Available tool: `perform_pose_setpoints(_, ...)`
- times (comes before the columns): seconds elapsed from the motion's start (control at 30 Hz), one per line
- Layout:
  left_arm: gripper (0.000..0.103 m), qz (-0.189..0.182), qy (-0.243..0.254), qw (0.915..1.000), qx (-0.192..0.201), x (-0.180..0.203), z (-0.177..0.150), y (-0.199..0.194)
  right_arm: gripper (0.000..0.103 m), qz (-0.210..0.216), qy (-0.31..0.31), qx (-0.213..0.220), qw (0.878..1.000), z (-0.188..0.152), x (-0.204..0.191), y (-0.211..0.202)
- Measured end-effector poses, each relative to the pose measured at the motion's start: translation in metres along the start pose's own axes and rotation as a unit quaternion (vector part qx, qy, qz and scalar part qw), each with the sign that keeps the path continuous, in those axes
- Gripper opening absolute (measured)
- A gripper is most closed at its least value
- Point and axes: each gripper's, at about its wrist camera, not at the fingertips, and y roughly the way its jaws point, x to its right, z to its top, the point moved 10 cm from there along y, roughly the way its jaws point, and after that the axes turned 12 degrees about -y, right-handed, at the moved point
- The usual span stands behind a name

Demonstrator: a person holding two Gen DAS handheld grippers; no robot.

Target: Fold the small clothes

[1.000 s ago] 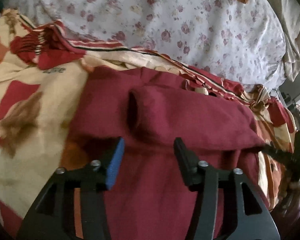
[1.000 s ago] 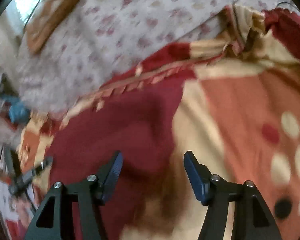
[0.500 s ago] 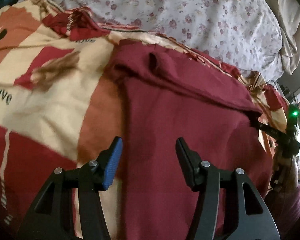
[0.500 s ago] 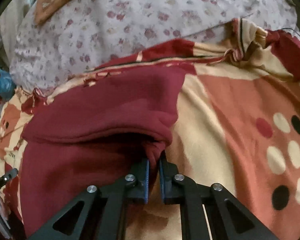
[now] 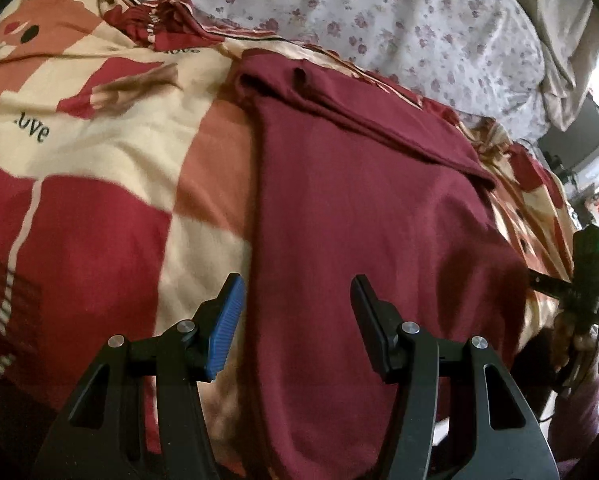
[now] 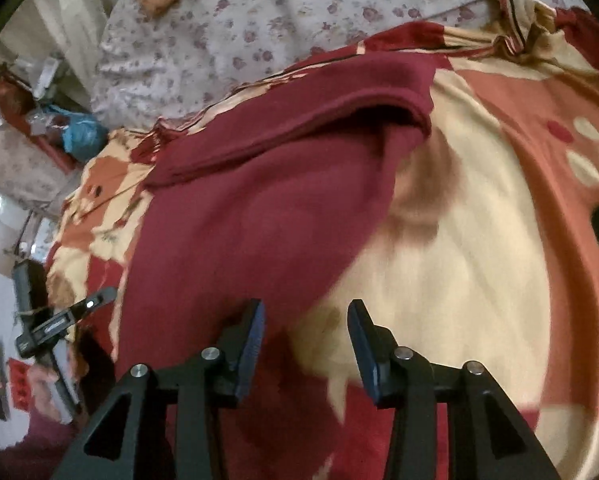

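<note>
Folding item: one maroon garment, lying flat on the patterned red-and-cream blanket, top edge turned over.

I log my left gripper with jaws apart, hovering over the garment's near left edge, nothing clamped. My right gripper is opening over the garment's right edge, nothing pinched. Floral sheet lies beyond.

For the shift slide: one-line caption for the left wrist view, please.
Left gripper open above a maroon garment, top edge folded over, on a patterned bedspread.
</note>
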Motion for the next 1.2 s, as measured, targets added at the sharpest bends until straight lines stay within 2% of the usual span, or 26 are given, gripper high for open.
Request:
perform_pose_setpoints(0.13, 0.055, -0.015, 0.005, 0.9994, -0.030, 0.001, -0.027, -0.008, 0.059, 0.036, -0.017, -0.011, 0.999, -0.028, -0.017, -0.020)
perform_pose_setpoints(0.17, 0.055, -0.013, 0.007, 0.9992, -0.038, 0.001, -0.034, -0.008, 0.067, 0.039, -0.021, -0.011, 0.999, -0.033, -0.020, -0.022)
perform_pose_setpoints(0.2, 0.055, -0.010, 0.009, 0.9988, -0.046, 0.001, -0.042, -0.008, 0.071, 0.042, -0.027, -0.012, 0.999, -0.040, -0.024, -0.023)
perform_pose_setpoints(0.3, 0.055, 0.010, 0.015, 0.9976, -0.066, -0.002, -0.066, -0.004, 0.071, 0.043, -0.048, -0.035, 0.997, -0.065, -0.032, -0.016)
perform_pose_setpoints(0.43, 0.055, 0.070, 0.036, 0.9940, -0.076, -0.011, -0.087, 0.004, 0.070, 0.057, -0.050, -0.063, 0.995, -0.088, -0.041, -0.001)
perform_pose_setpoints(0.5, 0.056, 0.078, 0.021, 0.9922, -0.095, -0.013, -0.095, 0.014, 0.071, 0.062, -0.053, -0.069, 0.994, -0.093, -0.044, 0.006)
perform_pose_setpoints(0.57, 0.056, 0.085, 0.023, 0.9918, -0.093, -0.012, -0.097, 0.020, 0.071, 0.063, -0.049, -0.058, 0.995, -0.091, -0.045, 0.013)
perform_pose_setpoints(0.6, 0.056, 0.087, 0.027, 0.9919, -0.089, -0.010, -0.098, 0.021, 0.068, 0.069, -0.045, -0.048, 0.995, -0.090, -0.046, 0.013)
perform_pose_setpoints(0.63, 0.054, 0.081, 0.030, 0.9924, -0.088, -0.007, -0.098, 0.020, 0.061, 0.076, -0.044, -0.043, 0.995, -0.090, -0.048, 0.012)
perform_pose_setpoints(0.67, 0.027, 0.063, 0.033, 0.9937, -0.087, -0.002, -0.097, 0.017, 0.033, 0.080, -0.049, -0.044, 0.995, -0.090, -0.052, 0.012)
perform_pose_setpoints(0.7, 0.007, 0.044, 0.028, 0.9947, -0.089, 0.000, -0.095, 0.013, 0.014, 0.074, -0.065, -0.049, 0.994, -0.090, -0.056, 0.013)
perform_pose_setpoints(0.73, 0.007, 0.021, 0.020, 0.9955, -0.090, 0.003, -0.092, 0.007, 0.010, 0.066, -0.080, -0.046, 0.994, -0.090, -0.061, 0.010)
perform_pose_setpoints(0.8, 0.007, -0.012, 0.020, 0.9965, -0.081, 0.011, -0.087, -0.009, 0.009, 0.085, -0.086, -0.041, 0.992, -0.088, -0.075, -0.001)
perform_pose_setpoints(0.9, 0.007, -0.034, 0.042, 0.9973, -0.049, 0.024, -0.083, -0.043, 0.008, 0.109, -0.117, -0.010, 0.987, -0.083, -0.105, -0.039)
perform_pose_setpoints(0.97, 0.007, -0.042, 0.059, 0.9969, -0.032, 0.028, -0.084, -0.061, 0.008, 0.097, -0.139, 0.008, 0.986, -0.084, -0.116, -0.064)
perform_pose_setpoints(1.03, 0.007, -0.035, 0.061, 0.9970, -0.031, 0.025, -0.085, -0.060, 0.009, 0.104, -0.138, 0.007, 0.985, -0.091, -0.117, -0.075)
perform_pose_setpoints(1.07, 0.007, -0.027, 0.061, 0.9972, -0.035, 0.020, -0.086, -0.055, 0.008, 0.105, -0.141, -0.003, 0.984, -0.098, -0.115, -0.073)
perform_pose_setpoints(1.13, 0.007, -0.012, 0.047, 0.9977, -0.047, 0.010, -0.088, -0.040, 0.008, 0.064, -0.135, -0.048, 0.988, -0.115, -0.096, -0.054)
perform_pose_setpoints(1.17, 0.007, -0.008, 0.036, 0.9977, -0.057, 0.003, -0.091, -0.032, 0.012, 0.054, -0.115, -0.072, 0.989, -0.124, -0.085, -0.045)
perform_pose_setpoints(1.2, 0.007, -0.004, 0.035, 0.9975, -0.062, 0.001, -0.092, -0.029, 0.021, 0.057, -0.097, -0.088, 0.990, -0.130, -0.078, -0.040)
